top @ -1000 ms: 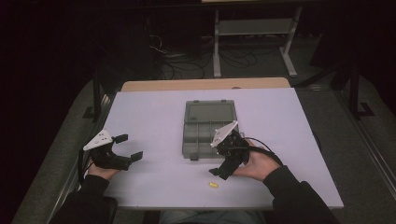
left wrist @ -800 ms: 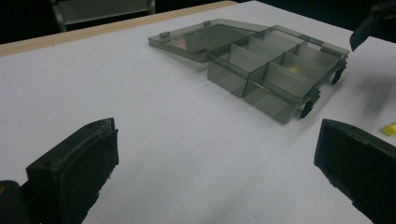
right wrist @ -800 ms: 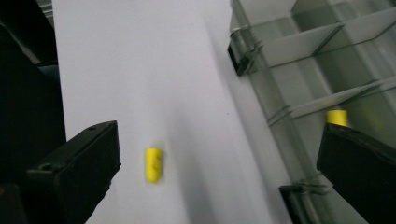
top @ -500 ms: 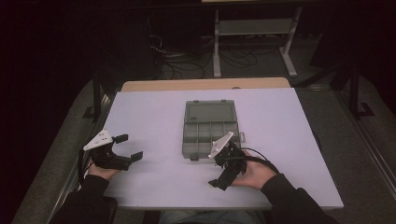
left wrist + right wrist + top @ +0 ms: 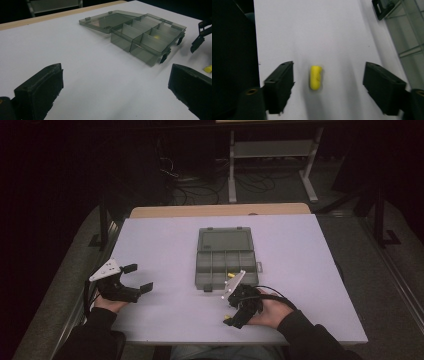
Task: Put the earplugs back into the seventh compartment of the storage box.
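The right gripper (image 5: 231, 316) has come down from beside the organiser box (image 5: 226, 259) to the near edge of the surface (image 5: 310, 270), and its jaws have just been closing in from their widest. In the right gripper view they now straddle a small yellow piece (image 5: 315, 77), which lies flat on the white top roughly midway between the two pads, with clear gaps on both sides; nothing is pinched yet. So the pickup is lined up but not made: the jaws are partly open around the piece, and, judging by this, a further squeeze is what remains before it can be lifted. The likely destination is the open box, which sits at the middle of the surface with its lid folded away to the far side, and one near compartment already holds another yellow piece (image 5: 231, 275). The left gripper (image 5: 136, 279) has stayed where it was at the near left, jaws spread wide and empty, resting low over the surface and aimed toward the box. Because the piece is small and rounded, an off-centre squeeze could roll it away.
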Motion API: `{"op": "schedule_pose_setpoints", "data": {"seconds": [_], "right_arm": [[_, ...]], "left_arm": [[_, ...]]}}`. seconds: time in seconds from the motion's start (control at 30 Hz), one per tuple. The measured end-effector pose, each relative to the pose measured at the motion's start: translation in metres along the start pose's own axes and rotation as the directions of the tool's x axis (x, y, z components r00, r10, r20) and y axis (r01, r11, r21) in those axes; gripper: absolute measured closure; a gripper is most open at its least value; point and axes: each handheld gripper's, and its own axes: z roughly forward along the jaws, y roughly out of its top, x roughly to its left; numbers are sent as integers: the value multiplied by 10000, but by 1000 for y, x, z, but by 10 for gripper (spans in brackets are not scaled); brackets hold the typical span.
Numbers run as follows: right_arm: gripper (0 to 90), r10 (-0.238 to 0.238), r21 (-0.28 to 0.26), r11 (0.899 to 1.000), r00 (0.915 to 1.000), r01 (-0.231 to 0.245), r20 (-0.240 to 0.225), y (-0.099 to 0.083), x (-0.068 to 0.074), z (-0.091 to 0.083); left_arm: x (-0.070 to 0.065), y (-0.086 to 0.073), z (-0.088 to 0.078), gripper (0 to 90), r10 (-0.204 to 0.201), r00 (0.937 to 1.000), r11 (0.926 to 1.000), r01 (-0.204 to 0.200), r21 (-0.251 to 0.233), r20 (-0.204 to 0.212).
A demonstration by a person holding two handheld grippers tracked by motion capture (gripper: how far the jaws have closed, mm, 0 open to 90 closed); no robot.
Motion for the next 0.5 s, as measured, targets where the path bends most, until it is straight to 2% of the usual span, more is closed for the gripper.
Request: {"op": "schedule_pose_setpoints", "data": {"seconds": [0.5], "right_arm": [[711, -256, 417, 9988, 9990, 272, -370, 1, 5, 7]], "left_arm": [[0, 0, 0, 0, 27, 10000, 10000, -27, 28, 5]]}}
